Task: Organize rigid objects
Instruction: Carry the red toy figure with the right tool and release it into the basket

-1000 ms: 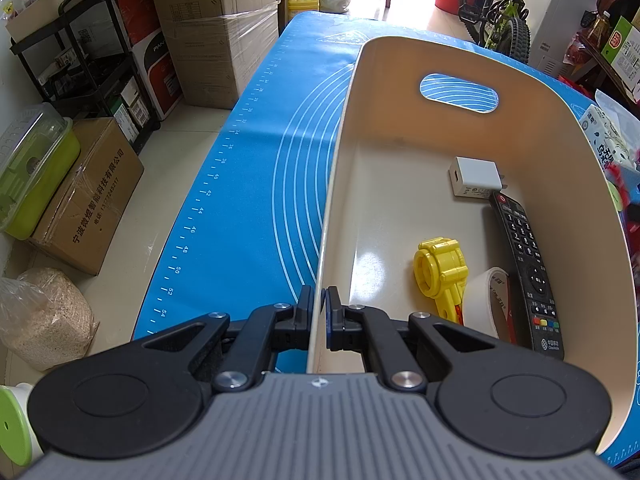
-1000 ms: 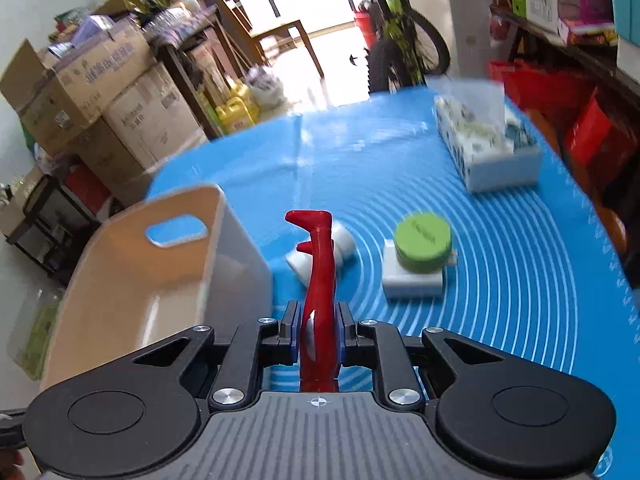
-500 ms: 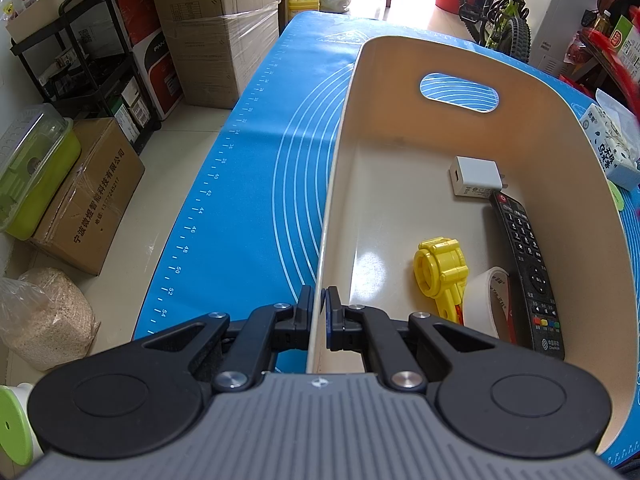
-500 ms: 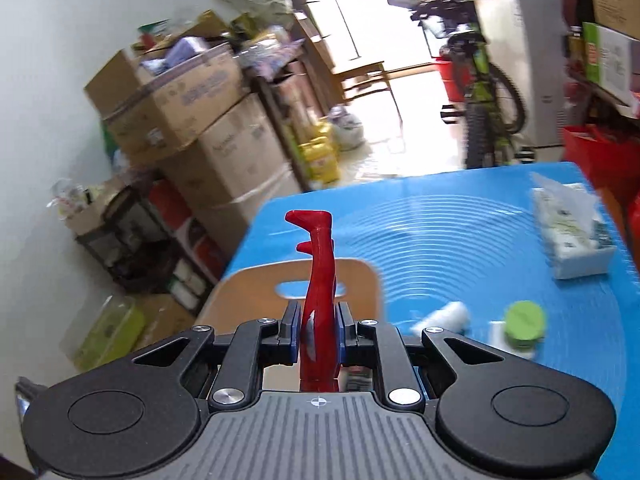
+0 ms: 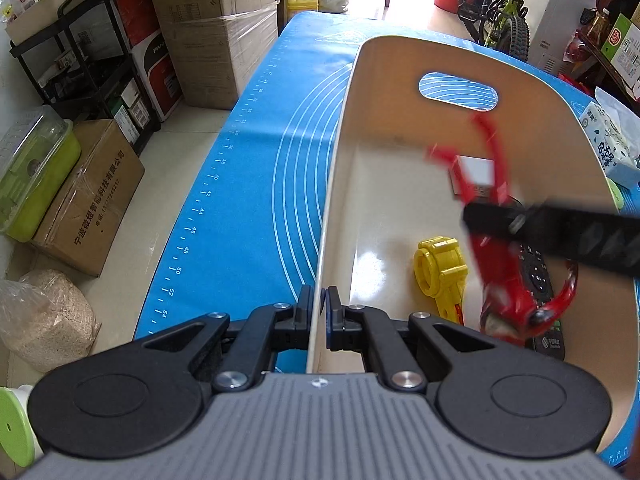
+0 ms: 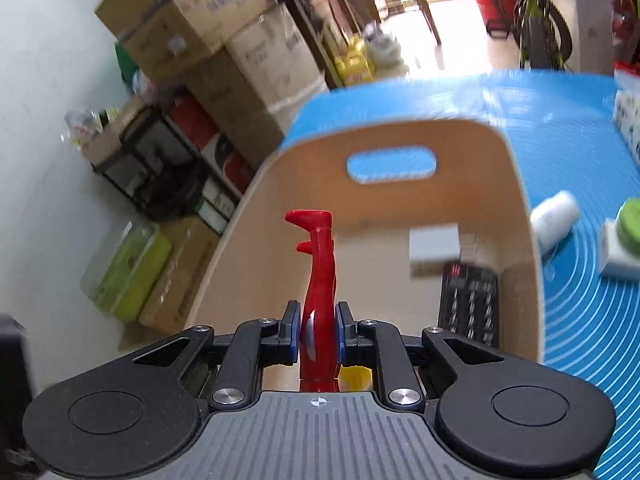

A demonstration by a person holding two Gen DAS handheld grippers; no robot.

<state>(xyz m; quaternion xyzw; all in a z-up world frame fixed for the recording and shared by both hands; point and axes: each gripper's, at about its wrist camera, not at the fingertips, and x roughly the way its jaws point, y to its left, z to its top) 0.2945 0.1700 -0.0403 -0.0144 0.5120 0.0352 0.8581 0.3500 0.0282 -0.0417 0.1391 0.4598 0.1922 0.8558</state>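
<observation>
Fingers of the left gripper (image 5: 319, 312) are pinching the near wall of the beige bin (image 5: 340, 152), one pad outside and one inside, jaws narrow around the thin rim. The bin is sitting on the blue mat (image 5: 256, 184). The right gripper (image 6: 318, 332) is clamping a red clip (image 6: 319, 280) by its body, the hooked tip pointing forward over the bin's interior; in the left view the same clip (image 5: 500, 216) is appearing blurred above the bin floor, so its exact height is unclear. Inside the bin, a yellow clip (image 5: 440, 268), a black remote (image 5: 540, 280) and a white adapter (image 5: 476, 170) are lying on the floor. Outside, a white bottle (image 6: 554, 216) and a green-lidded container (image 6: 624, 240) are resting on the mat beside the bin's right wall.
</observation>
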